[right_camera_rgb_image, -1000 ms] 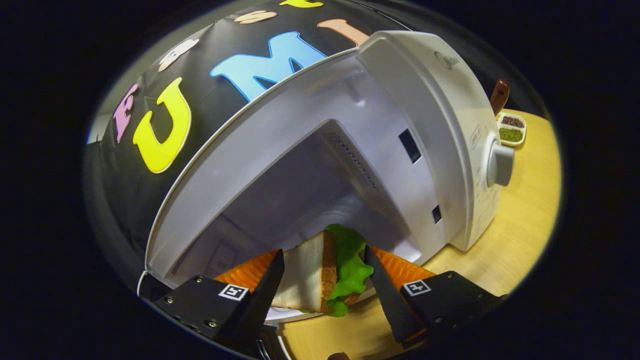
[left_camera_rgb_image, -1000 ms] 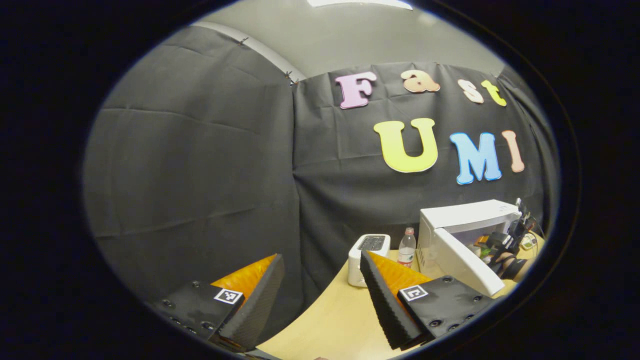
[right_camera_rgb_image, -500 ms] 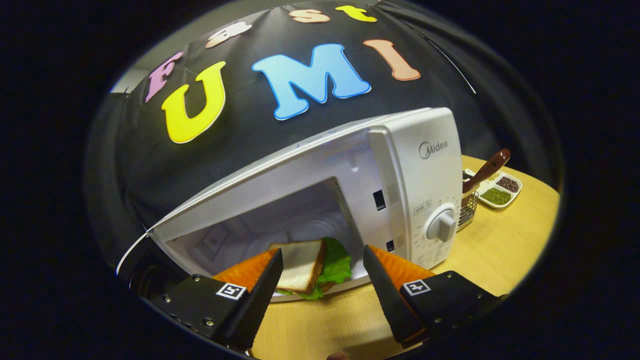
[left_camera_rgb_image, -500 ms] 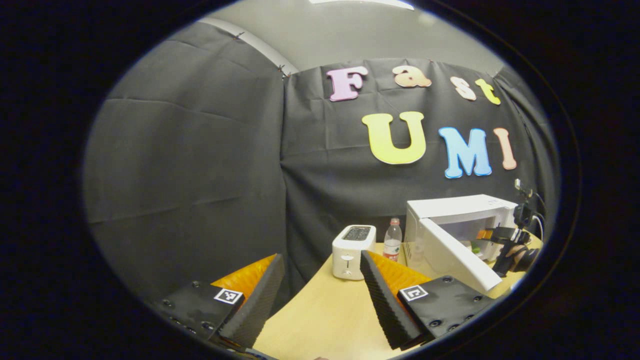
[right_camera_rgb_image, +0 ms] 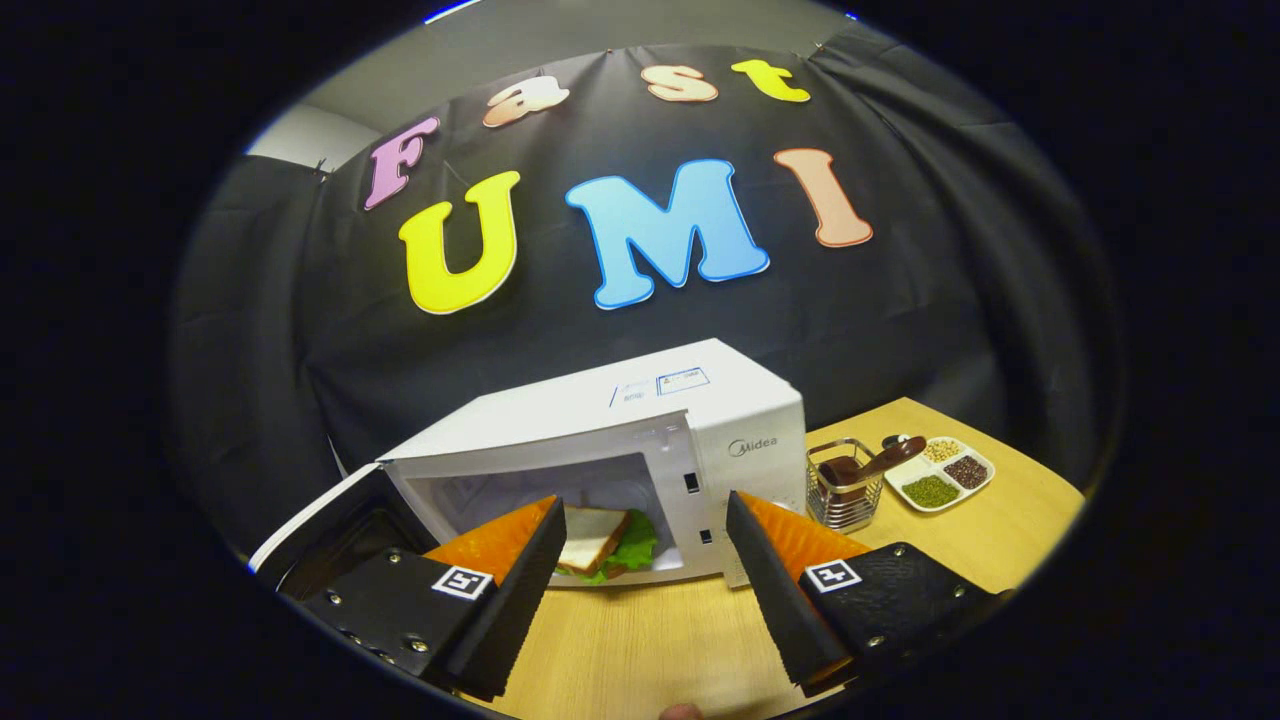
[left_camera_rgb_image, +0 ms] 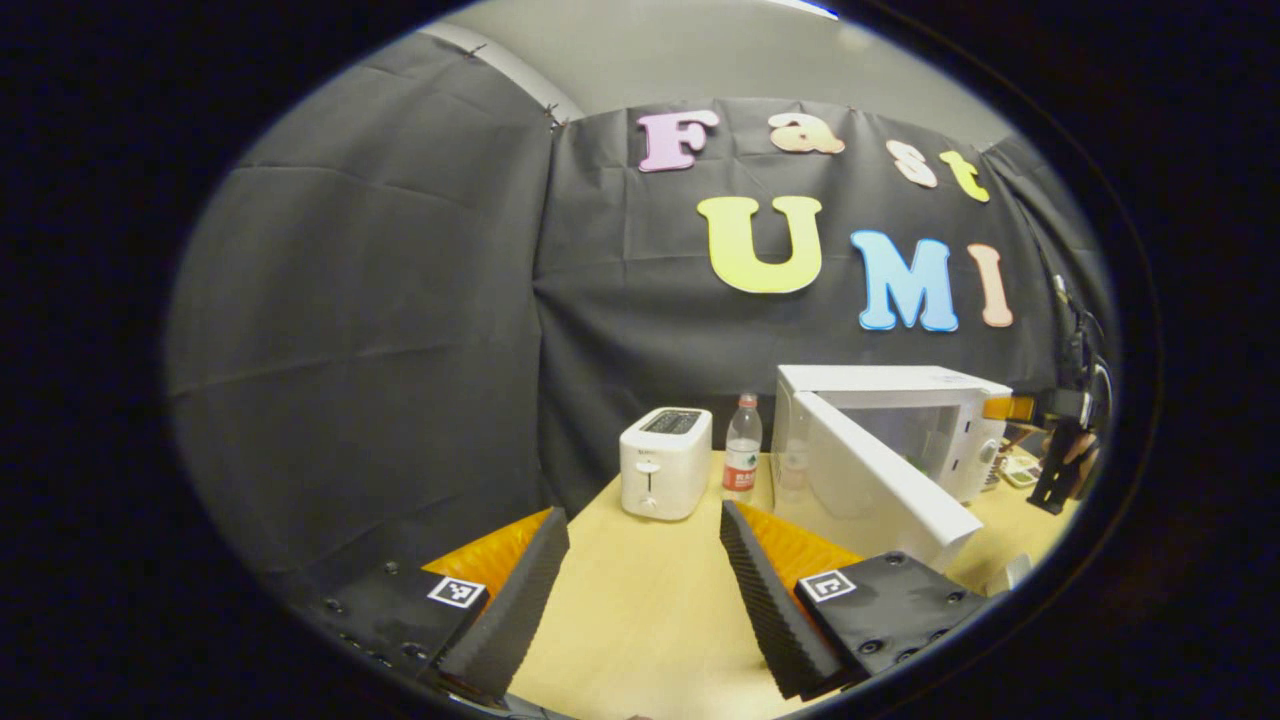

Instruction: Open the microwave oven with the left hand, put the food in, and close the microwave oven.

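Our right gripper (right_camera_rgb_image: 640, 590) hangs over the wooden table (right_camera_rgb_image: 640, 640) in front of the microwave oven (right_camera_rgb_image: 640, 440), with its two fingers spread wide and nothing between them. Between the fingers, farther off, we see the sandwich (right_camera_rgb_image: 598, 545), which is the food: it lies inside the oven cavity, on the floor of the cavity, with white bread on top and green lettuce at its side. The oven door (right_camera_rgb_image: 330, 520) stands open and swings out to the left side of the right gripper view.

Our left gripper (left_camera_rgb_image: 640, 590) is also spread open and holds nothing. It stays above the table (left_camera_rgb_image: 640, 620), well apart from the oven (left_camera_rgb_image: 890, 440). In the left gripper view the open door (left_camera_rgb_image: 880, 490) points toward us, and the other gripper (left_camera_rgb_image: 1060, 440) with the hand (left_camera_rgb_image: 1085, 455) that holds it shows at the far right, near the front of the oven.

To the left of the oven stand a plastic bottle (left_camera_rgb_image: 742, 460) and a white toaster (left_camera_rgb_image: 665, 462). To the right of the oven, in the right gripper view, we see a wire basket (right_camera_rgb_image: 840, 490) with a brown utensil (right_camera_rgb_image: 880, 460) in it, and just beside it a white divided dish (right_camera_rgb_image: 940, 475) with grains of different colours.
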Tool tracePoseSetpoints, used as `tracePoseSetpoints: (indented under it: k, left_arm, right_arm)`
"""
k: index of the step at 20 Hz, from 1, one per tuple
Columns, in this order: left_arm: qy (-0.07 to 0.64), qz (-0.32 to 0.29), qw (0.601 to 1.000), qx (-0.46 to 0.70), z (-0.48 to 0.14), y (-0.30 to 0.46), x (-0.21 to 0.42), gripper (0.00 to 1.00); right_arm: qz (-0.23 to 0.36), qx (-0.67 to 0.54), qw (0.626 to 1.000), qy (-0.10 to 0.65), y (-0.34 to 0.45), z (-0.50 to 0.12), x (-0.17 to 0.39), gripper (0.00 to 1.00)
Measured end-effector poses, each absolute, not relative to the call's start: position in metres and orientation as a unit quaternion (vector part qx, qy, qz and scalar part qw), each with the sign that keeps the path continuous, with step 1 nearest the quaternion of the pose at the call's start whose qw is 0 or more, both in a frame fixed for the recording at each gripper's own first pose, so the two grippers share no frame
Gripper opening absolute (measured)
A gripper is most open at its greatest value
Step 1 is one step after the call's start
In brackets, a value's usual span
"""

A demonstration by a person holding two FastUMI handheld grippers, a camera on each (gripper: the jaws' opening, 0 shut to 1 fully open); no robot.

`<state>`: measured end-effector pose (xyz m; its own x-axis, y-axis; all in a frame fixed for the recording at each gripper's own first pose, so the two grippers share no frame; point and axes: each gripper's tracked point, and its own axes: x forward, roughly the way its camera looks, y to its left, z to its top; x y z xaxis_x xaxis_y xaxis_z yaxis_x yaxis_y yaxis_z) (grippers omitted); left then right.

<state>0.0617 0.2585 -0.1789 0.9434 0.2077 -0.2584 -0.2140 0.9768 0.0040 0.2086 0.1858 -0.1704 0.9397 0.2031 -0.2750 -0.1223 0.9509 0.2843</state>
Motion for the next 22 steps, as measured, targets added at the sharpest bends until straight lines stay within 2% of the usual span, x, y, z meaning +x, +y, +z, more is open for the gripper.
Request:
tracePoseSetpoints:
  k: [3,4,5,6,9,12,14,15,17,18,20,21,22]
  left_arm:
    - [0.146,0.099,0.984,-0.012,-0.193,0.244,0.062,0.99]
    - [0.151,0.097,0.984,-0.016,-0.197,0.239,0.061,0.94]
    - [0.157,0.095,0.983,-0.019,-0.203,0.234,0.060,0.86]
    - [0.165,0.091,0.982,-0.025,-0.208,0.229,0.058,0.83]
    - [0.175,0.089,0.980,-0.041,-0.216,0.218,0.056,0.60]
    - [0.181,0.086,0.979,-0.048,-0.222,0.209,0.057,0.30]
    - [0.189,0.059,0.978,-0.063,-0.225,0.192,0.055,0.09]
    - [0.193,0.044,0.978,-0.068,-0.226,0.182,0.054,0.12]
    - [0.198,0.023,0.978,-0.066,-0.229,0.167,0.057,0.05]
    - [0.198,0.023,0.978,-0.060,-0.229,0.165,0.063,0.10]
    - [0.200,0.008,0.977,-0.069,-0.225,0.156,0.061,0.08]
    - [0.203,-0.002,0.976,-0.078,-0.224,0.147,0.063,0.01]
    - [0.205,-0.010,0.975,-0.084,-0.223,0.138,0.064,0.08]
  right_arm:
    - [0.091,0.128,0.978,0.139,0.164,-0.148,0.191,0.98]
    - [0.091,0.127,0.978,0.135,0.158,-0.141,0.185,0.98]
    - [0.093,0.126,0.979,0.133,0.152,-0.135,0.180,0.98]
    - [0.094,0.123,0.979,0.131,0.147,-0.131,0.176,0.98]
    - [0.091,0.111,0.981,0.128,0.128,-0.121,0.164,0.98]
    - [0.088,0.106,0.983,0.121,0.115,-0.111,0.155,0.98]
    - [0.090,0.105,0.983,0.120,0.112,-0.107,0.151,0.98]
    - [0.090,0.105,0.983,0.120,0.110,-0.105,0.149,0.98]
    - [0.092,0.098,0.984,0.114,0.108,-0.102,0.146,0.98]
    - [0.091,0.091,0.985,0.115,0.106,-0.104,0.145,0.98]
    - [0.090,0.086,0.985,0.119,0.103,-0.105,0.142,0.98]
    - [0.090,0.085,0.985,0.118,0.103,-0.105,0.141,0.98]
    - [0.088,0.083,0.986,0.118,0.104,-0.112,0.134,0.98]
